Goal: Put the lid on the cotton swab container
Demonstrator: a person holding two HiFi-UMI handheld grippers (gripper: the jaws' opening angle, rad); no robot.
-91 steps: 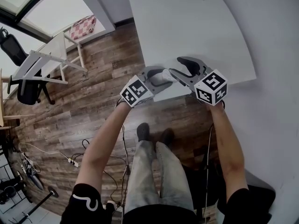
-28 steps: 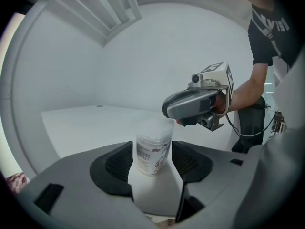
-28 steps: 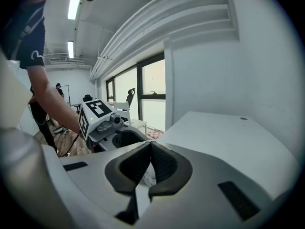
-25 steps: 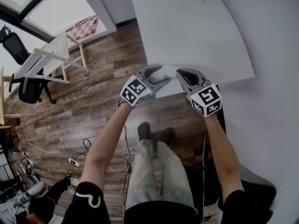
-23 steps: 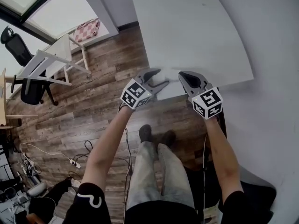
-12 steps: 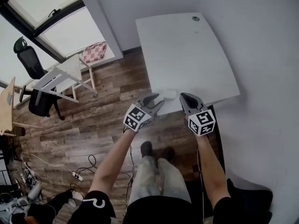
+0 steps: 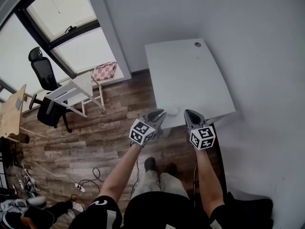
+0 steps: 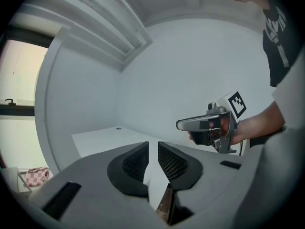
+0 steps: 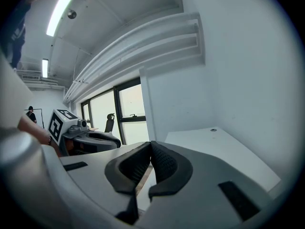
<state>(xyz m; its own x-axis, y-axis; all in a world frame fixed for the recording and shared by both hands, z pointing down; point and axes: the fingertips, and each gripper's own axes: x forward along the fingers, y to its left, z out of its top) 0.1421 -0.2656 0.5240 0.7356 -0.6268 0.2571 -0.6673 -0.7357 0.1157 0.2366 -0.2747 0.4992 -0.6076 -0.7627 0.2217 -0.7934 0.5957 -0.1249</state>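
Cotton swab container, a small pale round tub, sits on the white rectangular table right at its near edge, between the two hand-held grippers. It is tiny in the head view, so I cannot tell whether its lid is on, and I can make out no separate lid anywhere on the tabletop.

The left gripper, grey with a black-and-white marker cube, hovers just beside the tub on its left. Its own view shows the dark ribbed pads a narrow slit apart and closing, with only bare tabletop visible through the gap. The right gripper hovers just to the tub's right. Its pads are pressed together and pinch nothing. Both grippers point out over the table rather than down at the tub, which neither gripper view shows.

Judging from this, the tub's place at the table's lip is the main risk. A sideways nudge from either gripper could tip it onto the brown wood plank floor below. If the lid is not on, neither gripper is ready to take it, since their jaws would have to spread first. A lid pressed down off-centre could also skid the light tub towards the edge.
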